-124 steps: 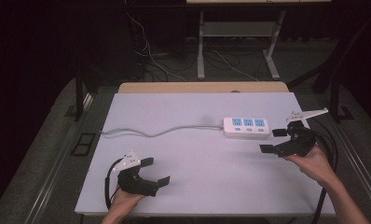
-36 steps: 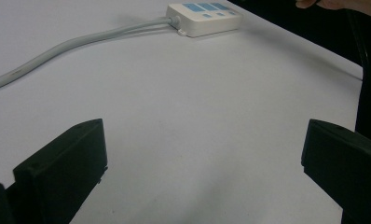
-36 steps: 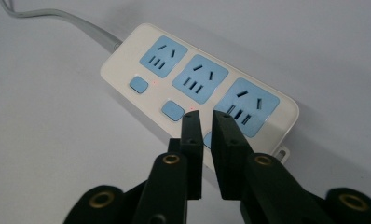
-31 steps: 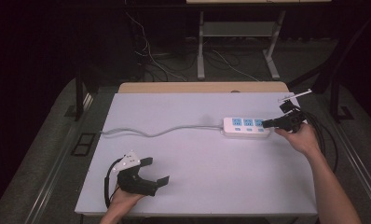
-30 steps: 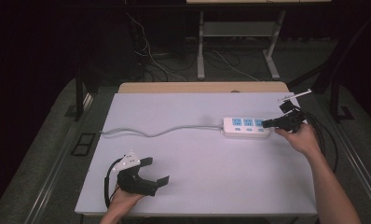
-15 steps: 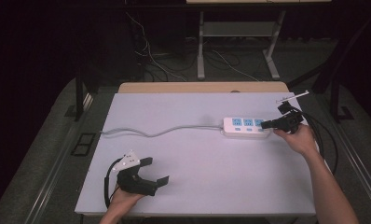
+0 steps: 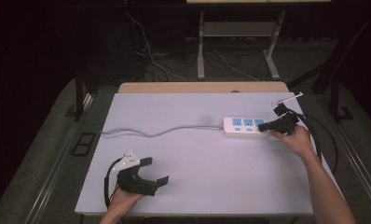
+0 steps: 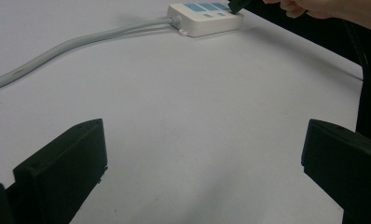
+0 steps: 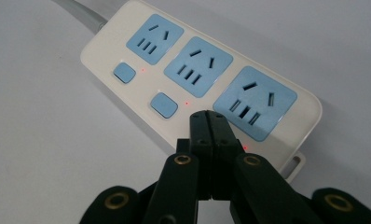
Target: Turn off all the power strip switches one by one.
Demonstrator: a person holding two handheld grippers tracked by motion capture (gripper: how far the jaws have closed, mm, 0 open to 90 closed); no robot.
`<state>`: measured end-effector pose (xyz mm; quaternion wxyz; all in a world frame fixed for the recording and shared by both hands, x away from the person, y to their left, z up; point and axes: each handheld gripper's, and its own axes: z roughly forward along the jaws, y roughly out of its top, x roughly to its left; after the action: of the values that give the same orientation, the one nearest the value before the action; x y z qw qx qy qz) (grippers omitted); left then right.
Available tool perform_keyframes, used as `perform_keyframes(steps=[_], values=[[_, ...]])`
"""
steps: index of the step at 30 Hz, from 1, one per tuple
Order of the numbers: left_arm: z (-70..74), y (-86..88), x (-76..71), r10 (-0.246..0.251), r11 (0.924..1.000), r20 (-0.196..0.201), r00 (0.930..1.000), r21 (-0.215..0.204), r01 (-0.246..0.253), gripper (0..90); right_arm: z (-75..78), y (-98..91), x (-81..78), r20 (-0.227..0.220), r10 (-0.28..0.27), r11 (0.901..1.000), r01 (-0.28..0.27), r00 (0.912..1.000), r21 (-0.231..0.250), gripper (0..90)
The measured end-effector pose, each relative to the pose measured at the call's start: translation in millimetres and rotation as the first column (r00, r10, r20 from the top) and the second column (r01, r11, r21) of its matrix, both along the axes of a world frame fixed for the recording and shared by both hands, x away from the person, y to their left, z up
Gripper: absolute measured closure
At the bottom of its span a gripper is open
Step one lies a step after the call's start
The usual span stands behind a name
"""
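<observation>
The power strip (image 7: 246, 127) is lying near the desk's (image 7: 211, 186) right edge. The right gripper (image 9: 207, 122), jaws clenched together empty, is covering the strip's third switch. No legible markings. The left gripper (image 7: 155, 171) is resting released near the front-left corner.

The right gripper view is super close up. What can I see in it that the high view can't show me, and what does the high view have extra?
Right gripper view alone: tiny red lights beside the blue switch buttons, and the slots in each blue socket.

High view alone: the left gripper with its jaws wide apart near the table's front edge, and the grey cable snaking leftward.

Both: the white power strip and the right gripper, jaws shut together, its tip at the strip's end button.
</observation>
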<state>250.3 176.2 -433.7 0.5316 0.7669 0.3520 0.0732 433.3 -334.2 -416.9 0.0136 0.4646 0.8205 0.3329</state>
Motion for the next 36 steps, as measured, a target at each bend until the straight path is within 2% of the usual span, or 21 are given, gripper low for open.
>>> perform_keyframes(steps=[12,19,23,29,33,36], values=[[0.1,0.1,-0.2,0.003,1.0,0.001,1.0,0.003,-0.003,0.0,-1.0,-3.7,1.0,0.009,-0.022,0.9997,0.022,0.9997,0.009,89.7],[0.5,-0.7,-0.6,0.004,1.0,0.007,1.0,0.003,-0.004,0.0,-4.4,-12.5,-4.1,0.026,-0.044,0.9986,0.043,0.9987,0.03,89.9],[0.3,-1.3,-0.5,0.003,1.0,0.007,1.0,0.005,-0.003,0.0,-7.1,-15.7,-5.4,0.027,-0.062,0.9962,0.06,0.9977,0.063,89.9],[-0.1,-1.5,0.3,0.004,1.0,0.004,1.0,0.007,-0.004,0.0,-6.3,-14.6,-5.4,0.028,-0.058,0.9971,0.056,0.9979,0.051,90.0],[-0.4,-1.3,0.7,0.005,1.0,0.002,1.0,0.008,-0.005,0.0,-7.7,-14.5,-5.2,0.021,-0.055,0.9951,0.053,0.9983,0.084,90.0],[-0.2,-1.1,0.6,0.005,0.9999,0.003,1.0,0.009,-0.005,0.0,-7.0,-10.6,-3.9,0.024,-0.045,0.9962,0.043,0.9987,0.076,90.0]])
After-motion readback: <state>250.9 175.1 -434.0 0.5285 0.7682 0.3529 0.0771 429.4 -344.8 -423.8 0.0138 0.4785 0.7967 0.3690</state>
